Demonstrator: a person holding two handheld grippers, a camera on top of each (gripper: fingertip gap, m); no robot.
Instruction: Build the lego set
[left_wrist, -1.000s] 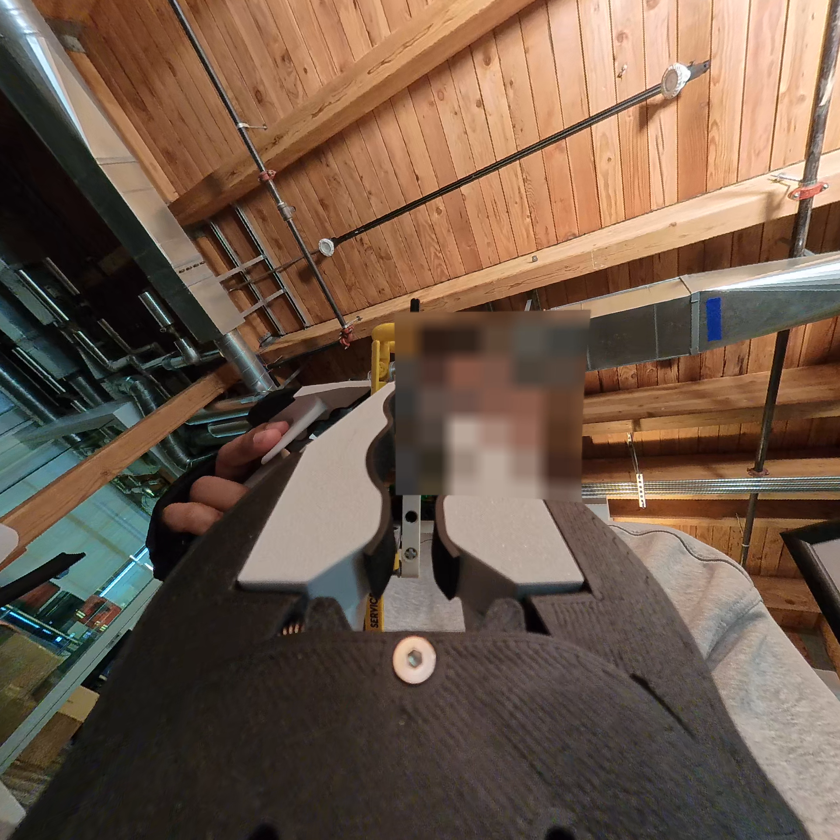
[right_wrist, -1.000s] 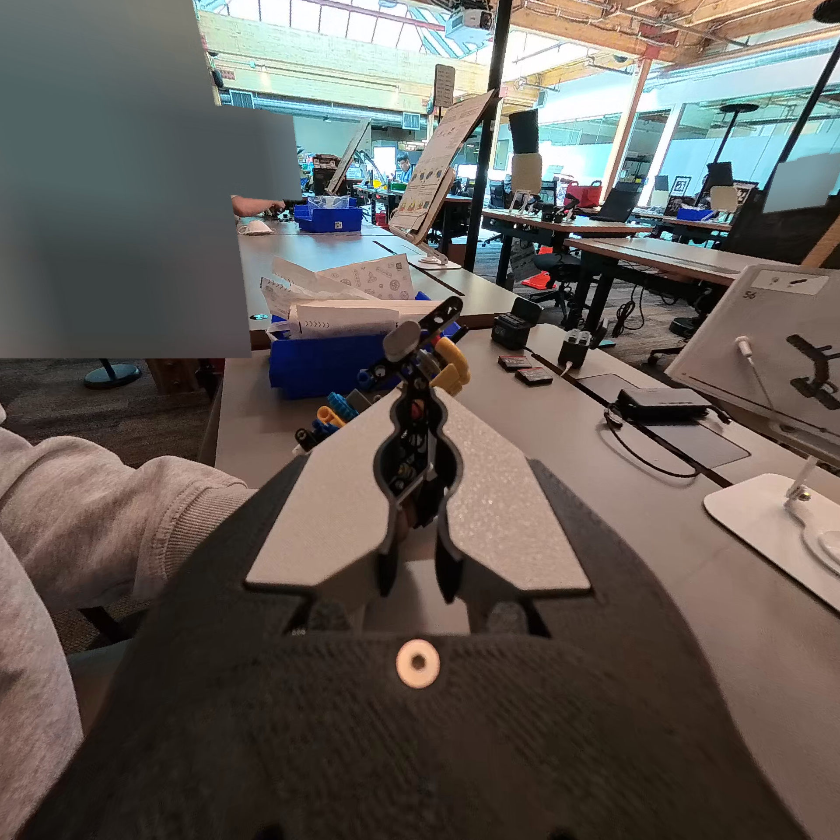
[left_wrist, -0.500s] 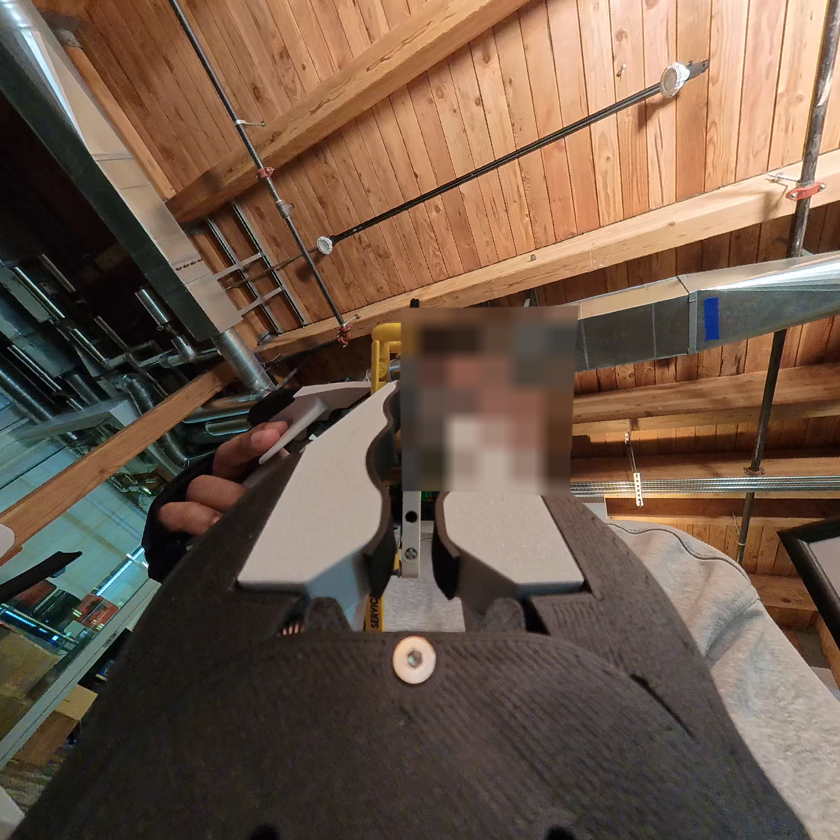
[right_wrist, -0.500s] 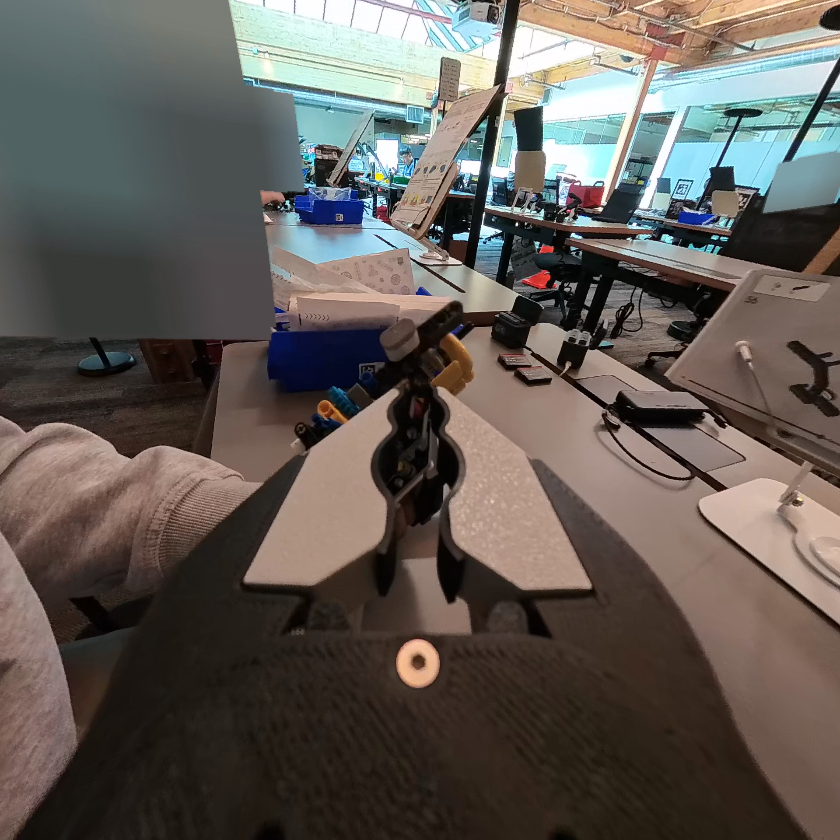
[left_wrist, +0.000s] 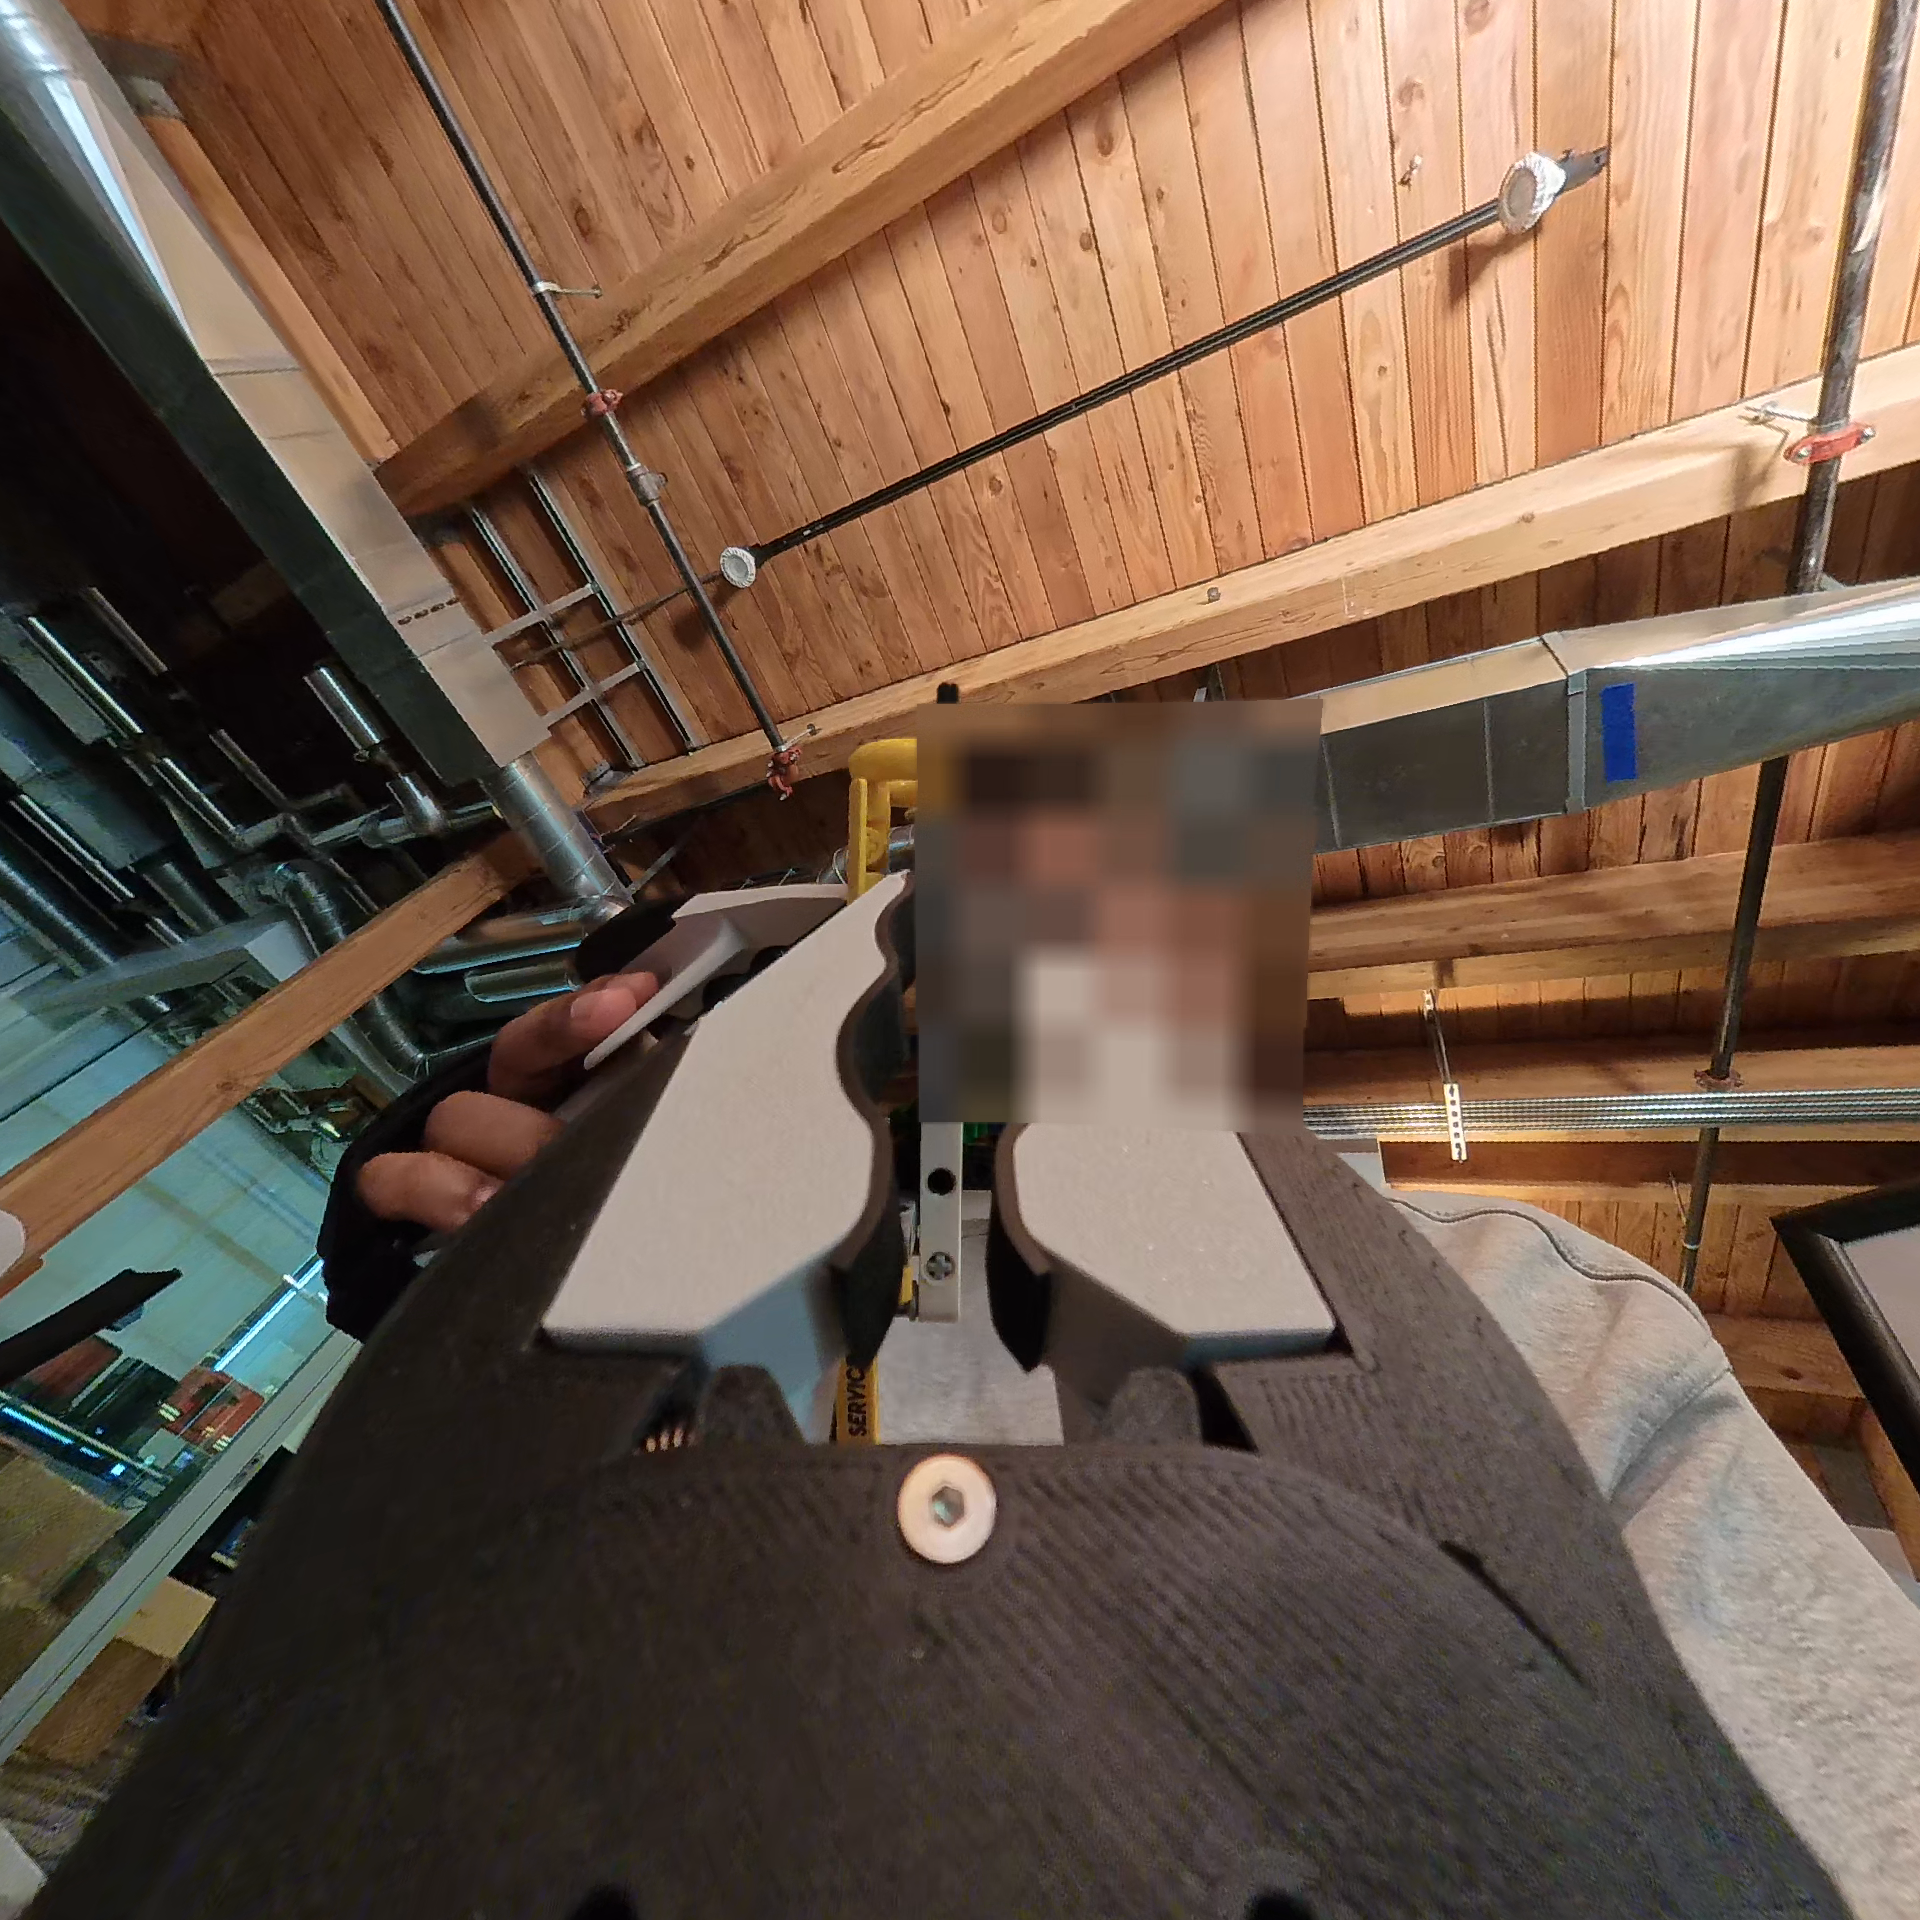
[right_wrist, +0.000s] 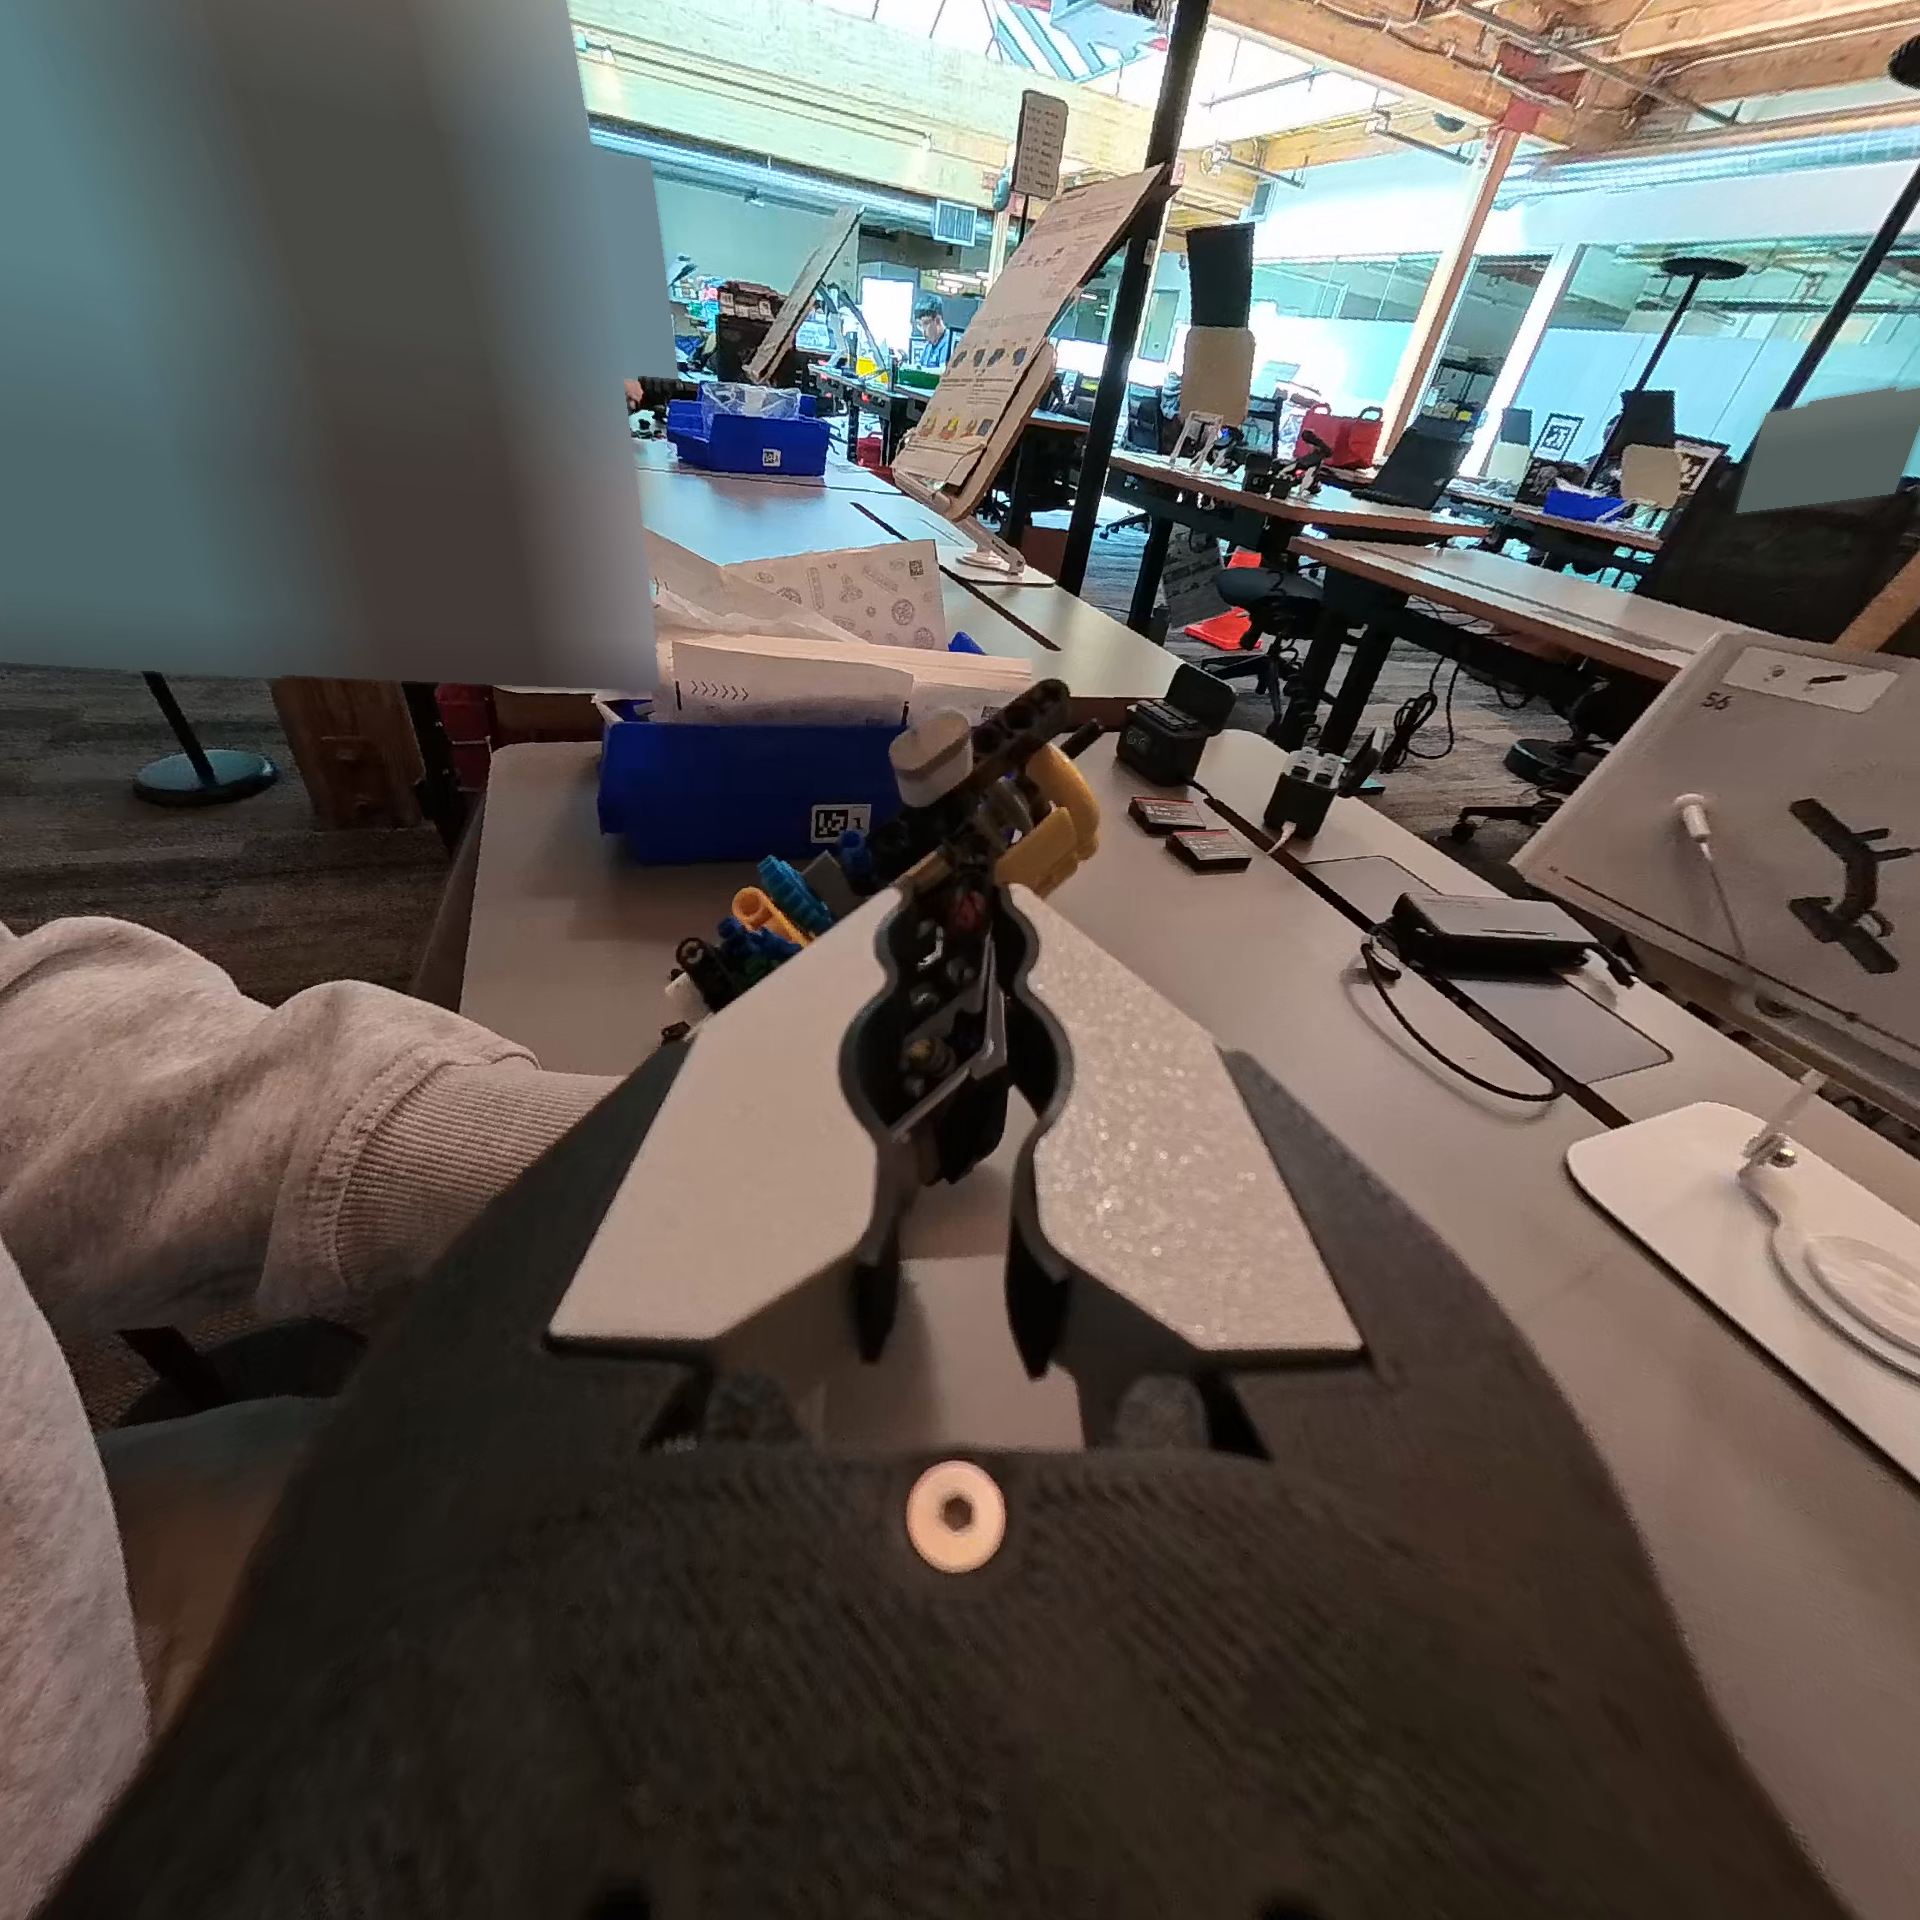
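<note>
Assembly work is mid-step, by my judgement: both tools grip the same lego build and none of it rests on the tabletop (right_wrist: 1299, 1049). The right hand-held gripper (right_wrist: 951, 1039) is clamped narrow on the dark middle of the lego model (right_wrist: 971, 831), which juts forward and upward past its fingertips, over the tabletop. The left hand-held gripper (left_wrist: 940, 1195) points up toward the wooden ceiling (left_wrist: 1039, 312); its jaws stand narrowly apart around a light grey beam (left_wrist: 940, 1236) of the build, with a yellow part (left_wrist: 871, 821) rising beyond the fingertips. Whether both pads actually press that beam I cannot tell, since a blurred patch hides the tips.

Next, I judge, comes seating or aligning a piece between the two grips, which calls for one tool to hold steady while the other pushes along the pin axis without twisting.

Counted: two hand-held grippers, one model shared between them. Ahead of the right tool, one blue bin (right_wrist: 727, 790) stuffed with paper sheets; ahead and to its right, two small flat dark cards (right_wrist: 1184, 831), one black box with a cable (right_wrist: 1486, 925), and one instruction stand (right_wrist: 1714, 831). One bare hand (left_wrist: 488, 1122) shows left of the left tool.
</note>
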